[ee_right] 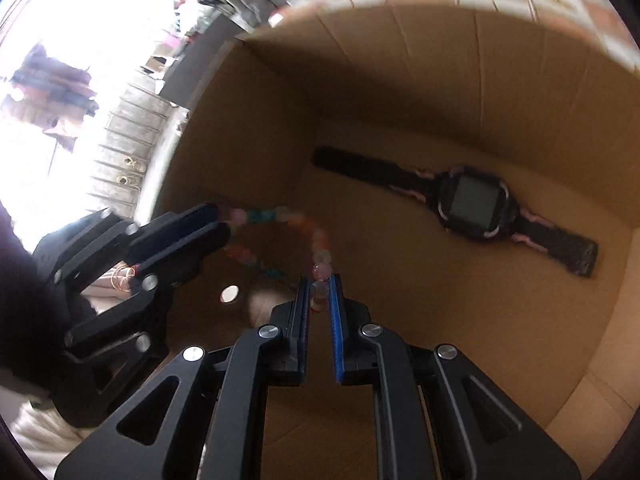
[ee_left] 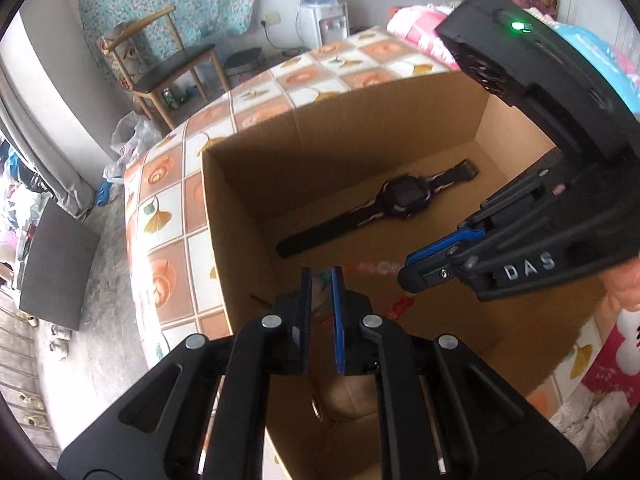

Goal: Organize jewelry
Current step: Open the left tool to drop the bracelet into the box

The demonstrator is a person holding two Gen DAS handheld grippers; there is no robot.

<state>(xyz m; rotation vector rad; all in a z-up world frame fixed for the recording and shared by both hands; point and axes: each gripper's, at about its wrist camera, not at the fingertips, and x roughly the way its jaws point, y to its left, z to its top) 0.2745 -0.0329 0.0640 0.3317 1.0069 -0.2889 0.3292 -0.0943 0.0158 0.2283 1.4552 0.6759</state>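
Observation:
A pastel bead bracelet (ee_right: 304, 228) hangs stretched between both grippers inside an open cardboard box (ee_left: 224, 216). My left gripper (ee_left: 321, 276) is shut on one end of the bracelet; it also shows in the right wrist view (ee_right: 225, 220). My right gripper (ee_right: 320, 286) is shut on the other end; it reaches in from the right in the left wrist view (ee_left: 404, 276). A black and pink smartwatch (ee_left: 394, 200) lies flat on the box floor, also in the right wrist view (ee_right: 472, 204).
The box stands on a table with an orange and white tiled cloth (ee_left: 160, 216). A small hole (ee_right: 229, 294) shows in the box's near wall. A wooden chair (ee_left: 160, 60) and a water dispenser (ee_left: 320, 12) stand beyond the table.

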